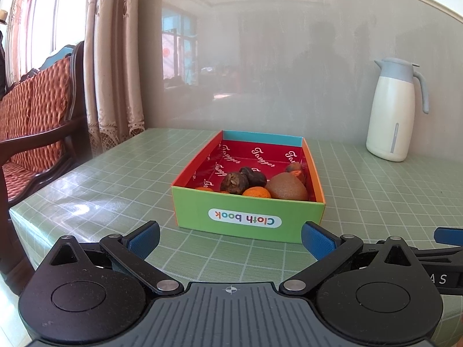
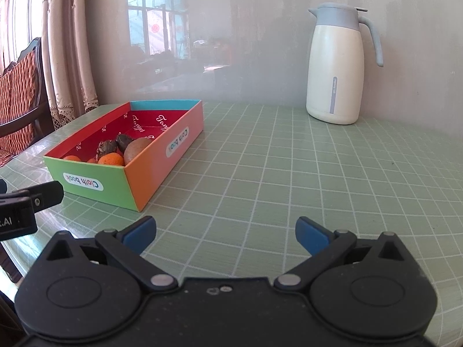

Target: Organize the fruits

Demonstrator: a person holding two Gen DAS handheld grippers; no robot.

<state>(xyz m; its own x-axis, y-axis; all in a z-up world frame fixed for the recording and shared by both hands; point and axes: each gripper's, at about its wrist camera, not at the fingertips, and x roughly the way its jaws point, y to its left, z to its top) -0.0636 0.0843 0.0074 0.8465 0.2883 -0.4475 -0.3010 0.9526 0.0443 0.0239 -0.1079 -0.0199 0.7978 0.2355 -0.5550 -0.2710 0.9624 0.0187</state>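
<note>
A colourful cardboard box marked "Cloth book" sits on the green checked tablecloth. Inside lie a brown kiwi, two dark wrinkled fruits, and small oranges. My left gripper is open just in front of the box's green end, with nothing between its blue pads. My right gripper is open over bare cloth, to the right of the box's orange side. The left gripper's edge shows in the right wrist view.
A white thermos jug with a grey lid stands at the back right by the wall. A wooden chair with orange cushions sits beside the table's left edge. Curtains hang behind it.
</note>
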